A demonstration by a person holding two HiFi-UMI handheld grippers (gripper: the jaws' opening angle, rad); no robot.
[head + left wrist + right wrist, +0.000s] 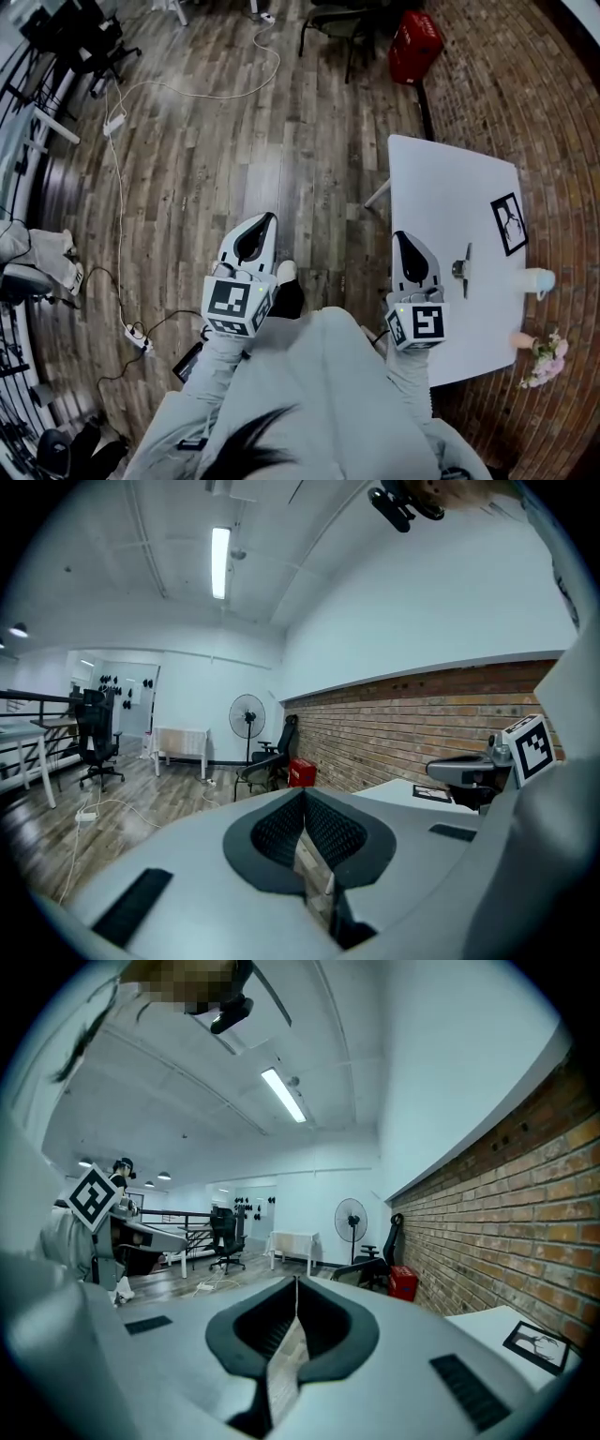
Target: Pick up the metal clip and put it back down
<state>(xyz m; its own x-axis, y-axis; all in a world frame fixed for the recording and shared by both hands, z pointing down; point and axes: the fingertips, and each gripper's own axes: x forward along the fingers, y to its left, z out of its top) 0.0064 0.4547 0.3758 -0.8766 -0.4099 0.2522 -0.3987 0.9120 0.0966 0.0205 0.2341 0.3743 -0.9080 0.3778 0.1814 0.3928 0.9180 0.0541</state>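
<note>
White surface [450, 178] stands at the person's right, over a wood-plank floor [206, 159]. From the head view, the metal clip [461, 267] lies on that surface, just beside the right tongs [401, 236] but apart from them. The right tongs are held over the surface's left edge. A framed picture [509, 223], a pale cup [534, 279] and a small bunch of flowers [546, 356] sit farther right. The left tongs [267, 217] hang over the floor, well apart from the surface.

From the left gripper view, the left tongs [303, 794] are pressed together with nothing between them. Beyond them a standing fan [247, 714] and a red box [302, 772] stand by the brick wall [394, 733].

From the right gripper view, the right tongs [296, 1283] are likewise closed tip to tip and empty, aimed level down the room.
</note>
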